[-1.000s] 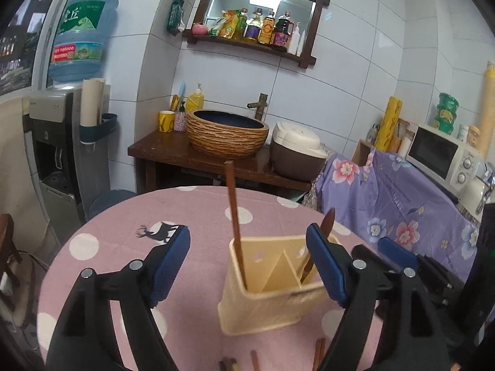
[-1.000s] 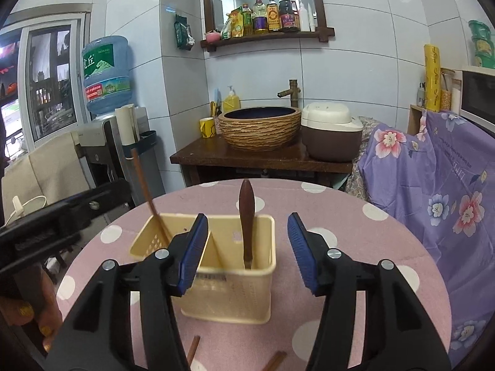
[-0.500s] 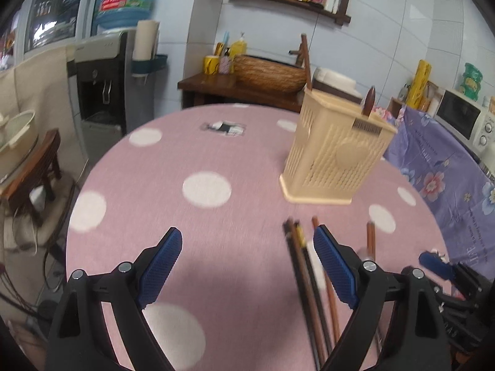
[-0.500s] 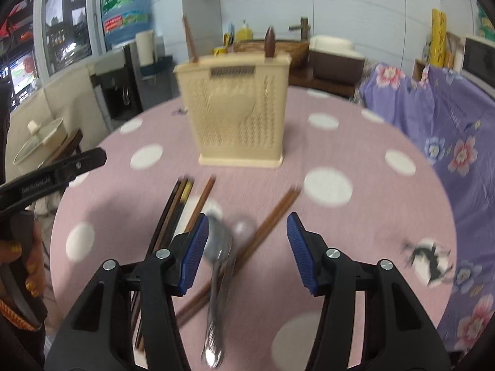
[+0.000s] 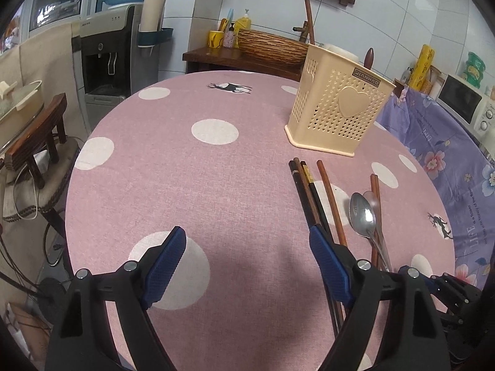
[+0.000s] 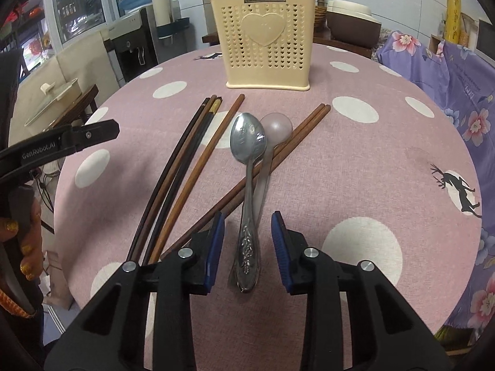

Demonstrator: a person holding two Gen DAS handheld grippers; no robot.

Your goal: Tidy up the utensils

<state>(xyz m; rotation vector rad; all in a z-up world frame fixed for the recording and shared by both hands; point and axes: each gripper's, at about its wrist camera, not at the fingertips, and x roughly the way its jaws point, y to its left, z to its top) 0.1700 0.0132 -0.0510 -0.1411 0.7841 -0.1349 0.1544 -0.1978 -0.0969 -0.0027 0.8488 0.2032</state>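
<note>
Right wrist view: steel spoon (image 6: pixel 248 167) lies mid-desk (image 6: pixel 355 185), its handle between the closing right gripper (image 6: pixel 247 241) jaws, untouched, chopsticks (image 6: pixel 188 167) beside. Left gripper (image 5: pixel 247 262) jaws gape, closing slightly, over bare cloth.

Right gripper (image 6: pixel 247 241) closing (around spoon (image 6: pixel 249 167) handle).

Glossy metal spoon (image 6: pixel 248 142), matt wood chopsticks (image 6: pixel 198 160), perforated plastic holder (image 6: pixel 266 40), woven cloth tablecloth (image 6: pixel 355 185)
</note>
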